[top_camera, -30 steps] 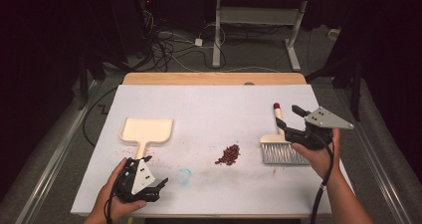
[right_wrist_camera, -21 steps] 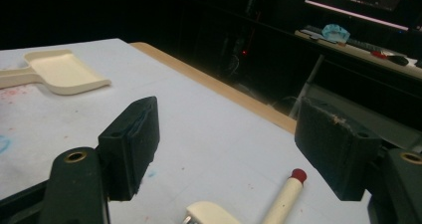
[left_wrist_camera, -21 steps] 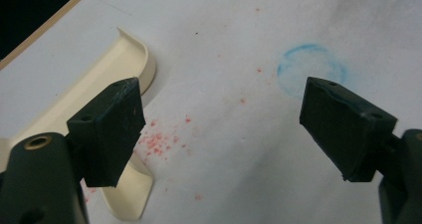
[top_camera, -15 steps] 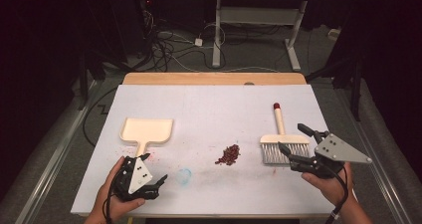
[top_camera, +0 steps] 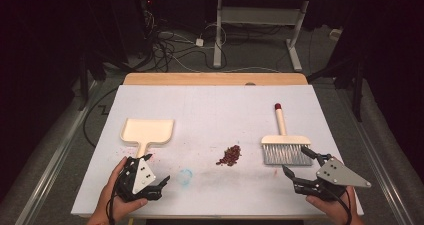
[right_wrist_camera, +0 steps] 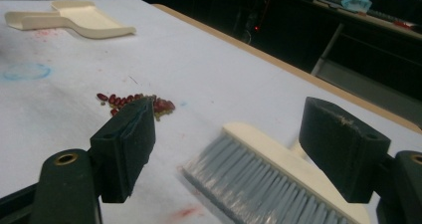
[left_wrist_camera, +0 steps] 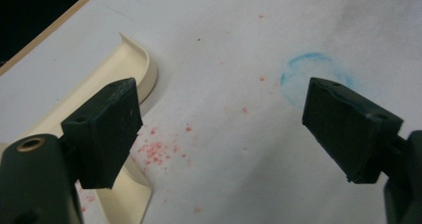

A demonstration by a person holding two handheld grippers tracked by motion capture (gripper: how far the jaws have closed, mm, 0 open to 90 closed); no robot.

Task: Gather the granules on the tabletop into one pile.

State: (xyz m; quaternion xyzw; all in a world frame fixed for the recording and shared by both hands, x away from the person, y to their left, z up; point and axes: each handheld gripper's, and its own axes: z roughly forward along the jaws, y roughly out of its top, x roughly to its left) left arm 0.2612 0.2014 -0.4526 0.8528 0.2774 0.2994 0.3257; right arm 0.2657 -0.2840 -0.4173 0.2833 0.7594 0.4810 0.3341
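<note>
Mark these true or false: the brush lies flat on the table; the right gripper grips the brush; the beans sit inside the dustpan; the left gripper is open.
1. The brush lies flat on the table: true.
2. The right gripper grips the brush: false; its jaws are open, just short of the bristles.
3. The beans sit inside the dustpan: false; they lie piled on the table between dustpan and brush.
4. The left gripper is open: true.

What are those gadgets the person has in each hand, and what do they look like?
Both are black handheld tools. The left gripper and right gripper each end in two blocky black jaws and carry a grey three-cornered plate with small dark holes. A black cable trails from each. Brass-coloured fittings sit near the jaw bases. No sleeves show.
</note>
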